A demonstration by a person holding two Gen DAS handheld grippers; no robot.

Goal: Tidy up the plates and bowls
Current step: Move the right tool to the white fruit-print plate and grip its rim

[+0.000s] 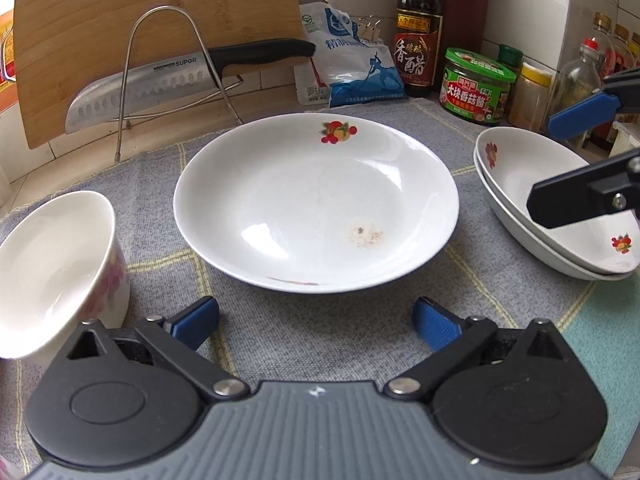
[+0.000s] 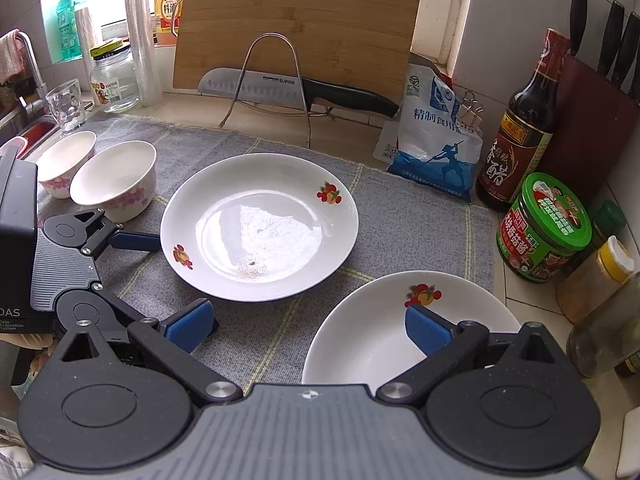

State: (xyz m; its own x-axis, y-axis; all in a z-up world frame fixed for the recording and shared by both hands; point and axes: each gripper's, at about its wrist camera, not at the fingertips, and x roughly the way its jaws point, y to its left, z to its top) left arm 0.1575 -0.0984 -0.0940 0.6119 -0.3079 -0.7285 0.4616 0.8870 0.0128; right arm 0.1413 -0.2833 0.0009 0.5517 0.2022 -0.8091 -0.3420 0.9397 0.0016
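Note:
A white plate with fruit decals (image 1: 316, 204) lies in the middle of the grey checked cloth (image 1: 304, 328). My left gripper (image 1: 316, 320) stands open just short of its near rim, nothing between the pads. On the right two more such plates (image 1: 520, 184) are stacked. My right gripper (image 2: 310, 328) hangs open over them. Its right pad is above the top plate's hollow (image 2: 360, 344) and its left pad is over the cloth. Two white bowls with pink flowers (image 2: 116, 180) (image 2: 66, 164) stand at the left; the nearer bowl (image 1: 52, 272) is beside my left finger.
Behind the cloth a wire rack (image 1: 168, 76) holds a kitchen knife (image 1: 160, 84) against a bamboo cutting board (image 1: 160, 20). A salt bag (image 2: 436, 152), a vinegar bottle (image 2: 520, 136), jars (image 2: 544, 228) and a knife block (image 2: 592, 120) line the right. A glass (image 2: 66, 106) and a sink edge are at the far left.

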